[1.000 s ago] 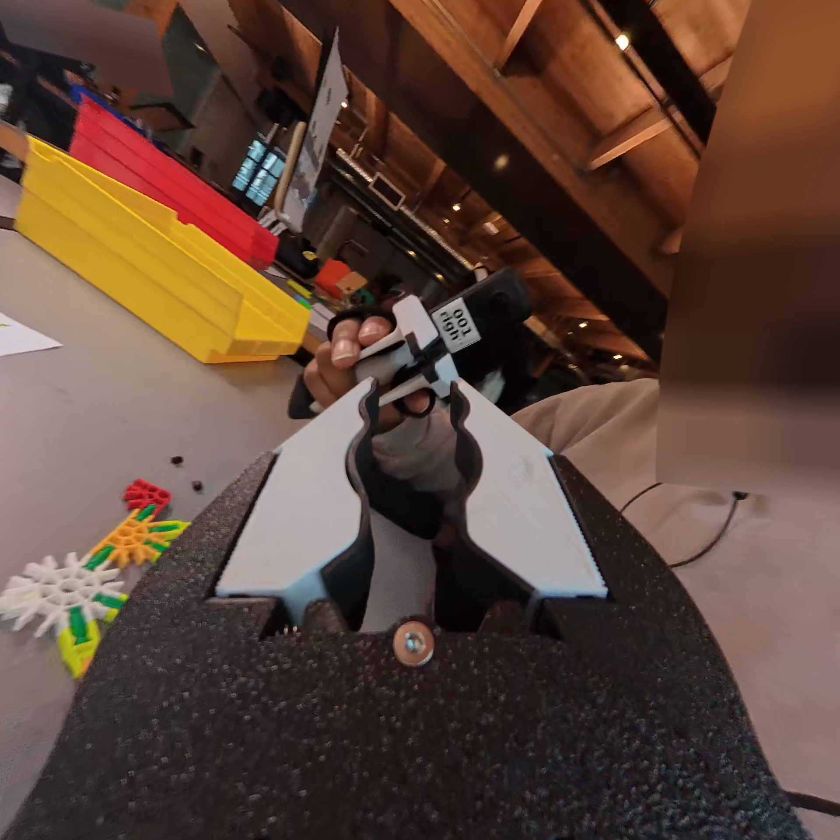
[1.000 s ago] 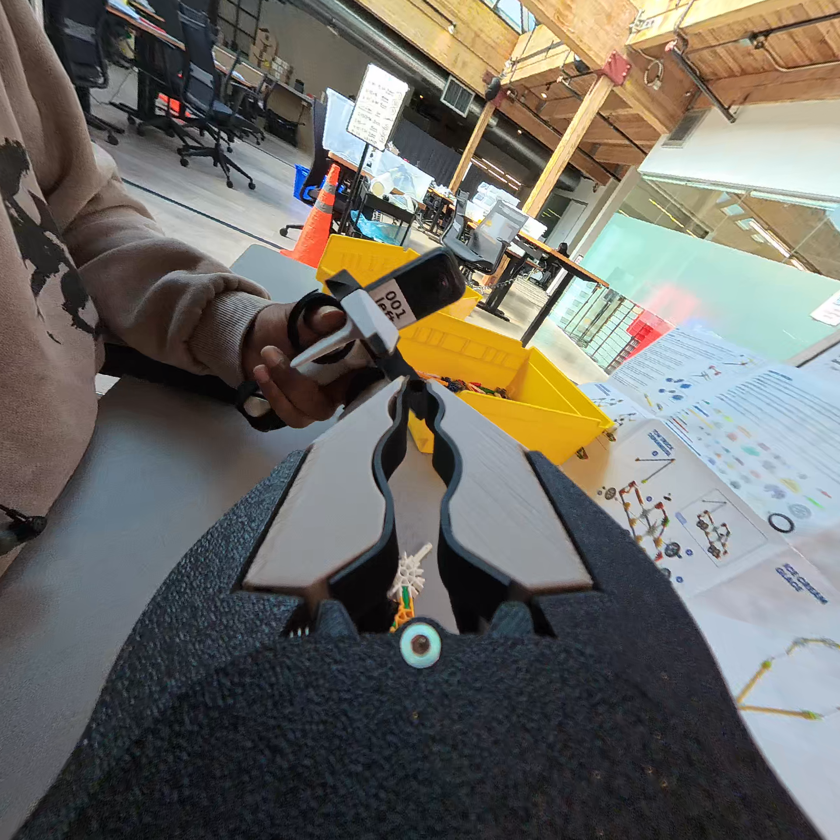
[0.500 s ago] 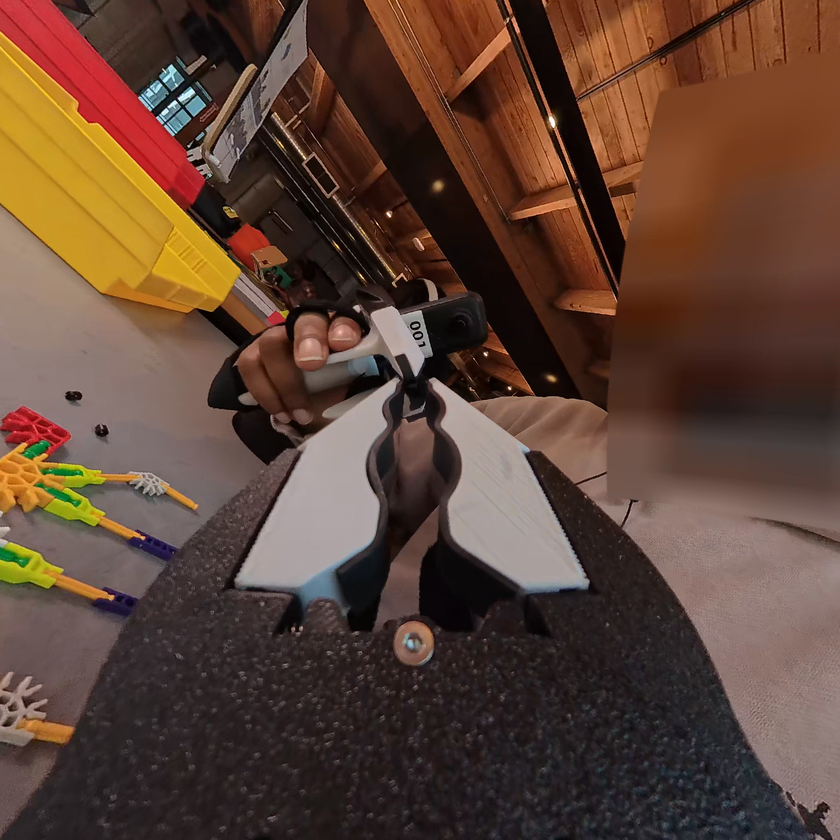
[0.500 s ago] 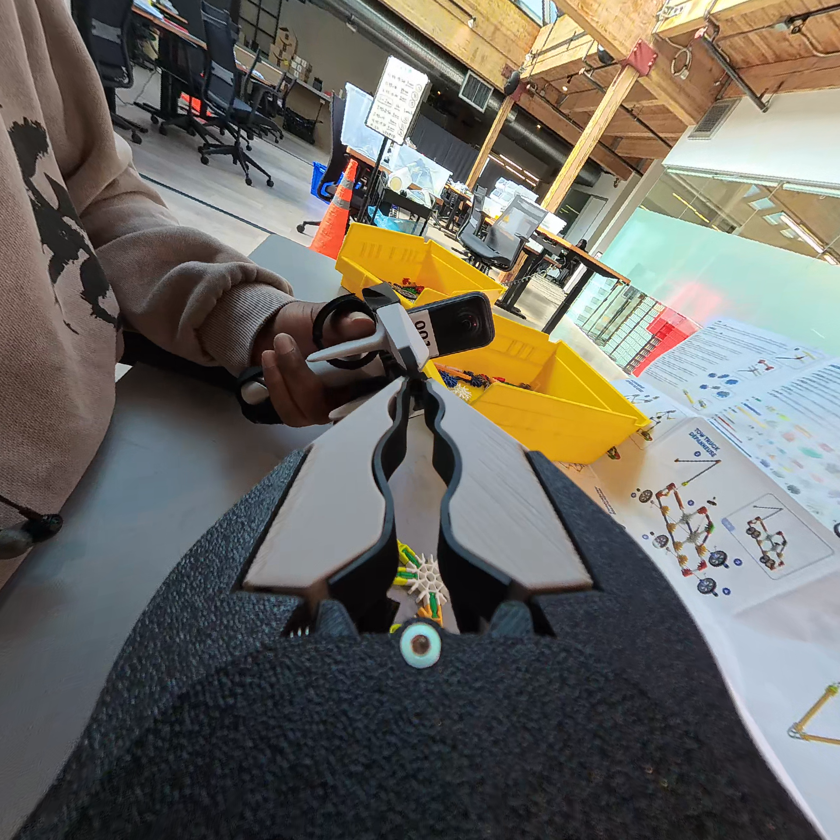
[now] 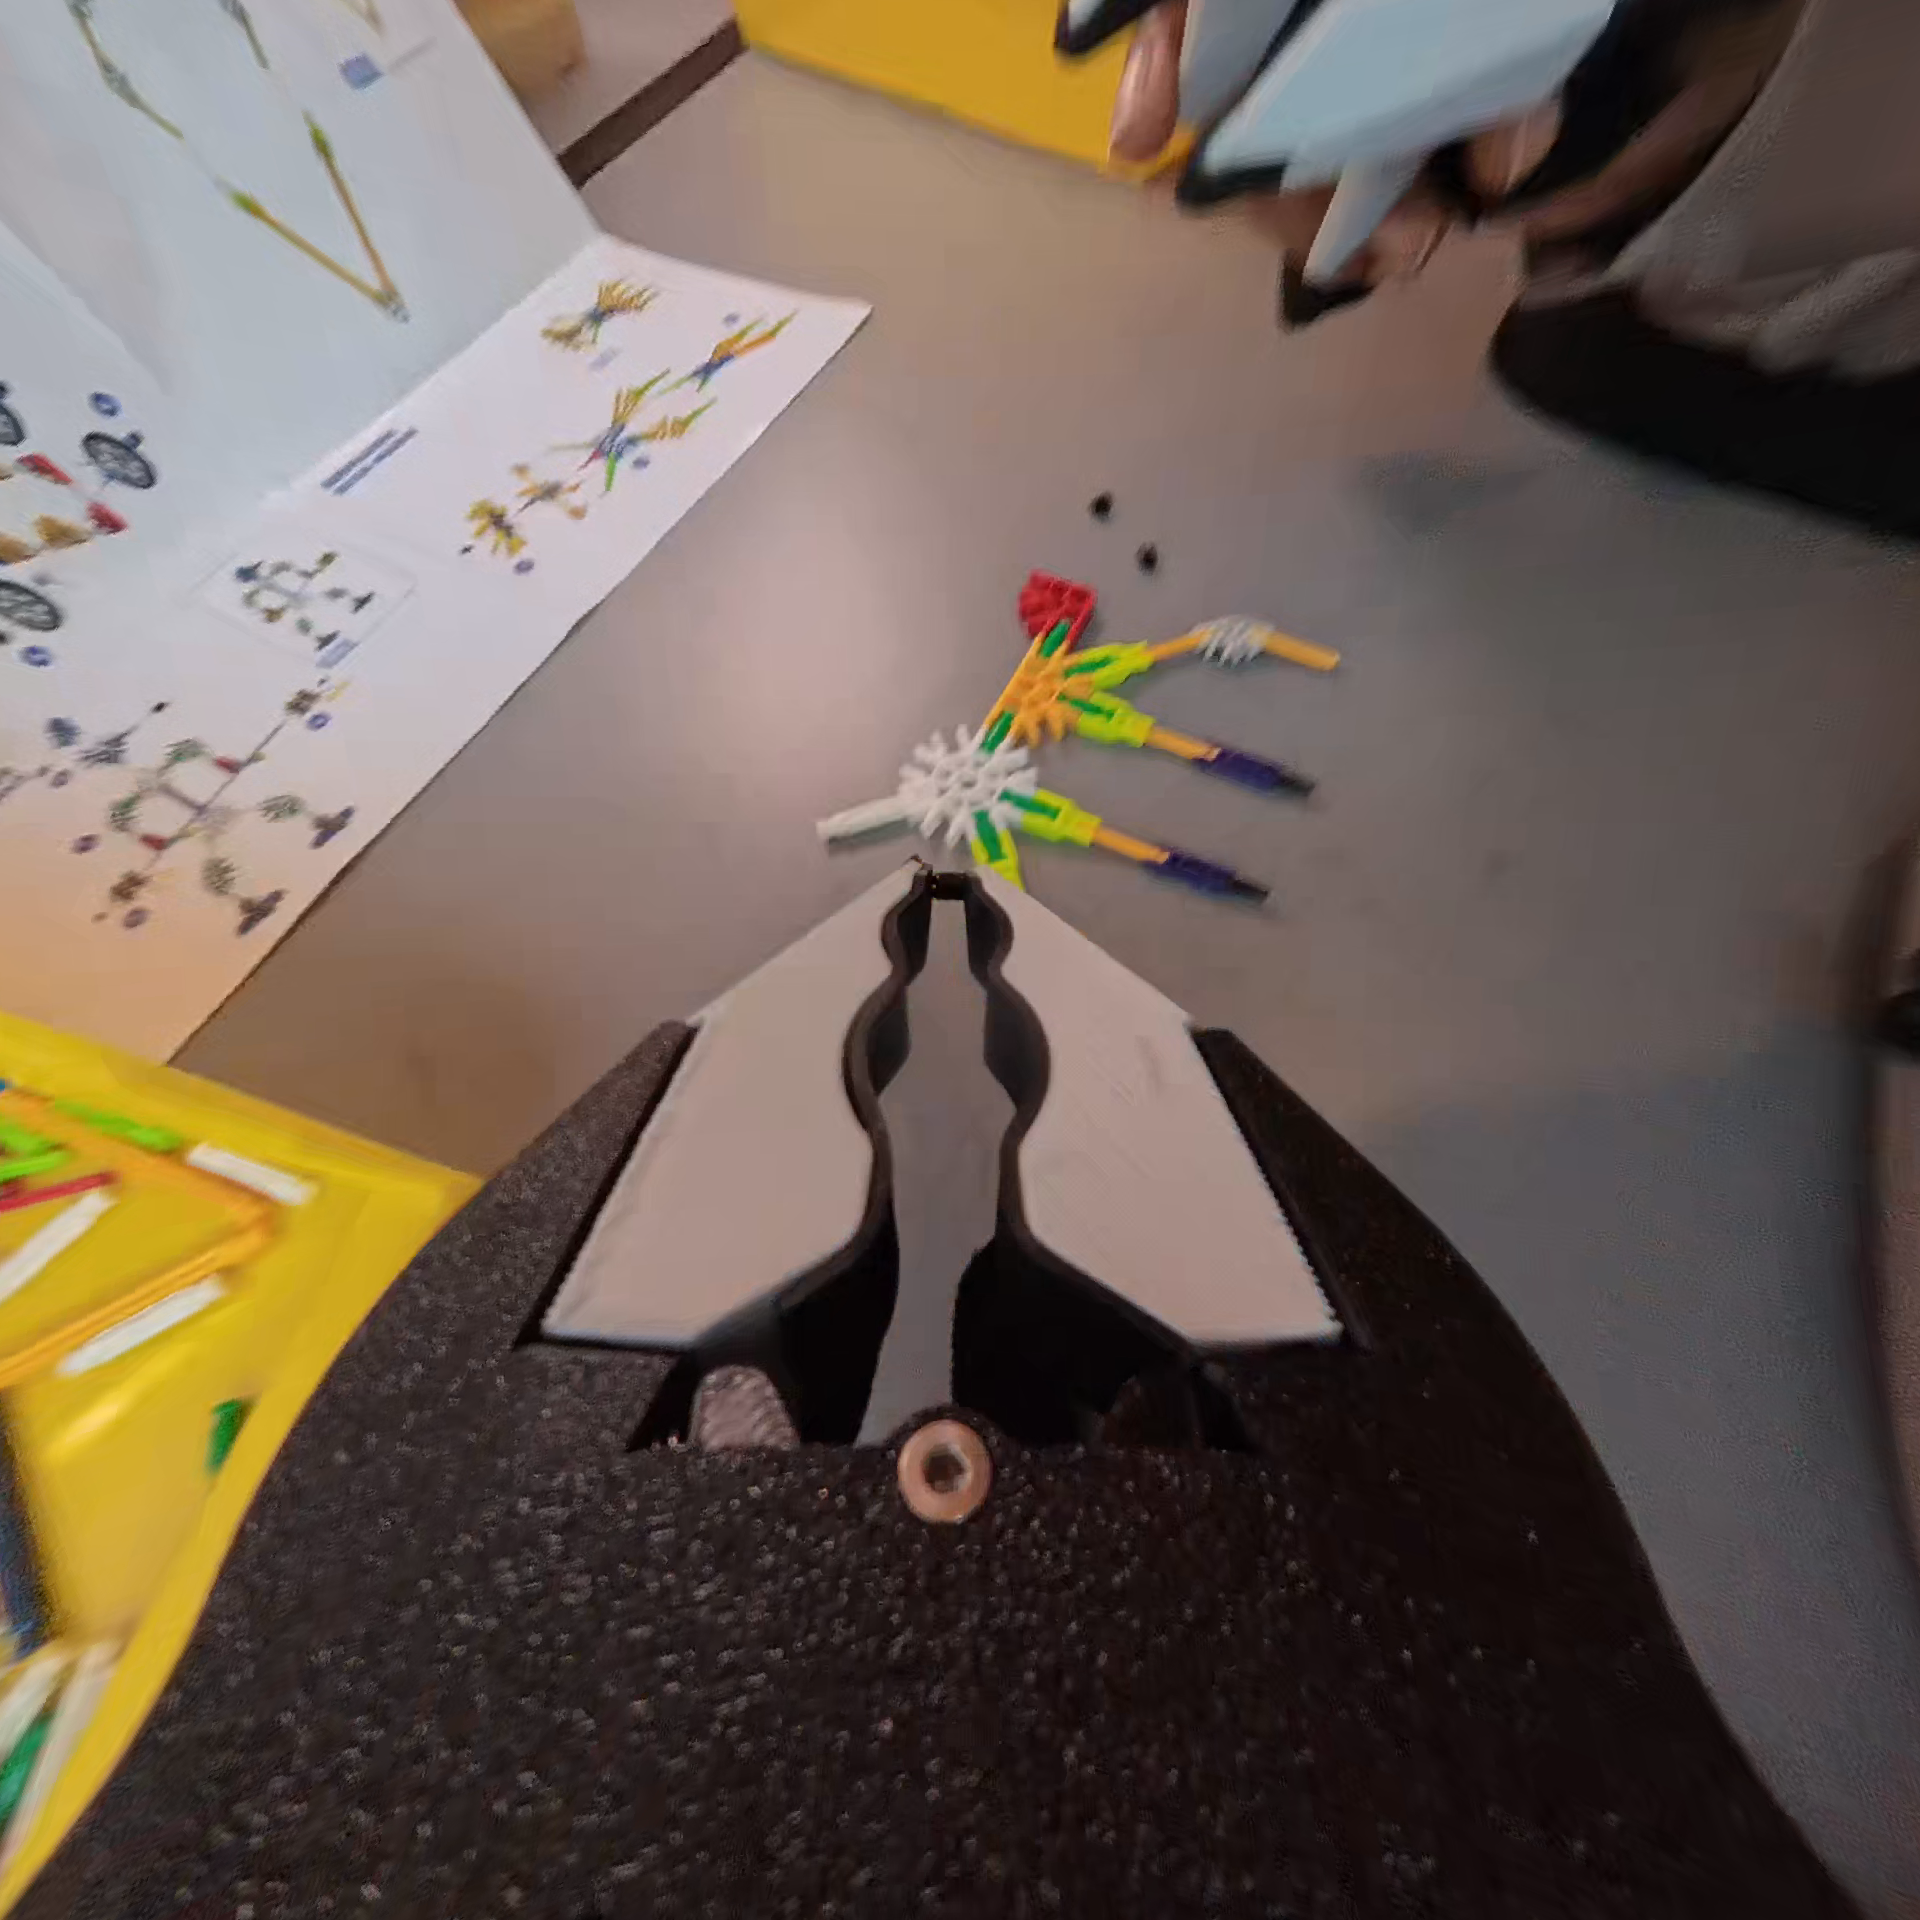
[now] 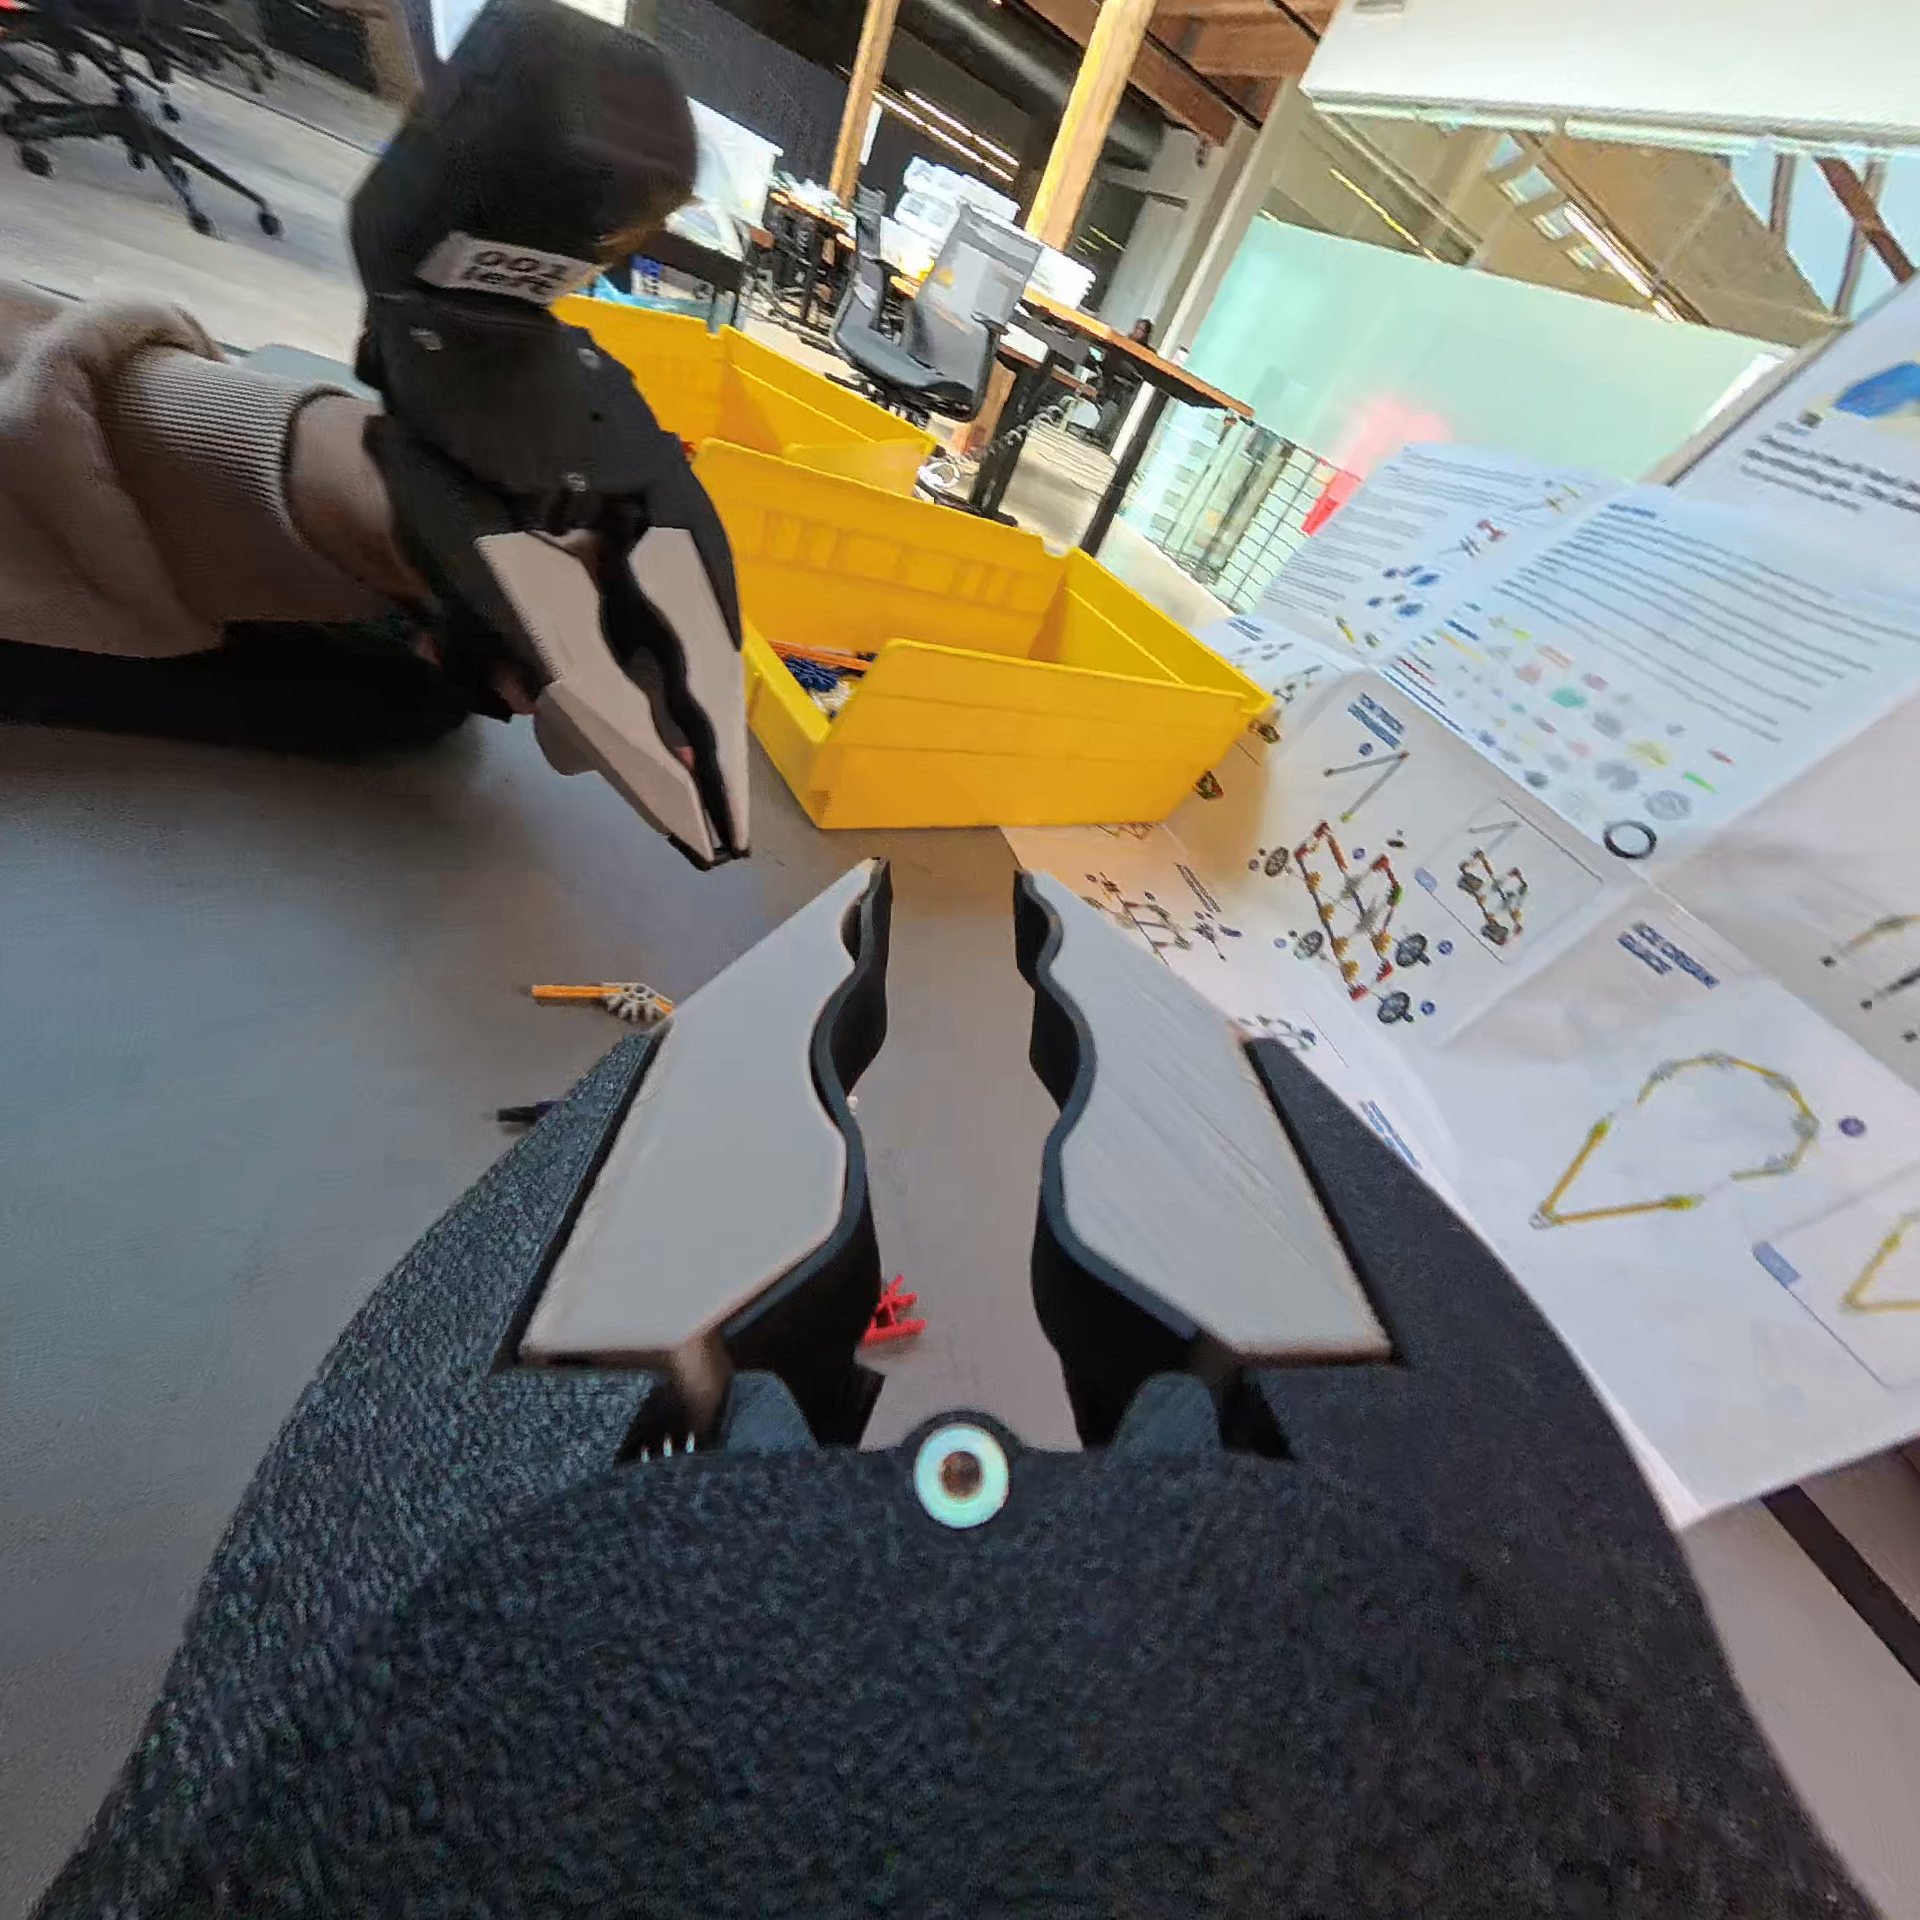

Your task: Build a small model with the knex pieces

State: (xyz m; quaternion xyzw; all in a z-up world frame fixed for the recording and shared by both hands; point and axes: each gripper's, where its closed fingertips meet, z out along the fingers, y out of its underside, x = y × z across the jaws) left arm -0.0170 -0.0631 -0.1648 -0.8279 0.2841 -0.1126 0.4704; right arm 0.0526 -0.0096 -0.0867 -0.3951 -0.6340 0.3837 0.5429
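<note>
My left gripper [image 5: 943, 885] is shut, with nothing visible between its tips, and points down at the grey table just short of a flat toy assembly. The assembly has a white snowflake connector [image 5: 966, 795], an orange connector [image 5: 1044, 698], a red connector [image 5: 1056, 603], and green and yellow rods with purple ends [image 5: 1195, 868]. My right gripper [image 6: 951, 878] is open and empty, low over the table. The red connector [image 6: 891, 1317] shows between its fingers. The left gripper [image 6: 717, 840] hangs just ahead and to the left of it. The right gripper shows blurred in the left wrist view [image 5: 1351, 114].
Printed instruction sheets [image 5: 499, 499] lie to the left and also show in the right wrist view [image 6: 1558, 852]. Yellow bins [image 6: 987, 717] with loose parts stand beyond; one is near the left gripper [image 5: 156, 1299]. Two black beads [image 5: 1101, 506] lie near the assembly. A grey connector on an orange rod [image 6: 623, 1000] lies apart. Tip to tip, the grippers are about 12 centimetres apart.
My left gripper has swung from pointing up at the other gripper down to the table over the toy assembly. My right gripper has opened and tilted lower.
</note>
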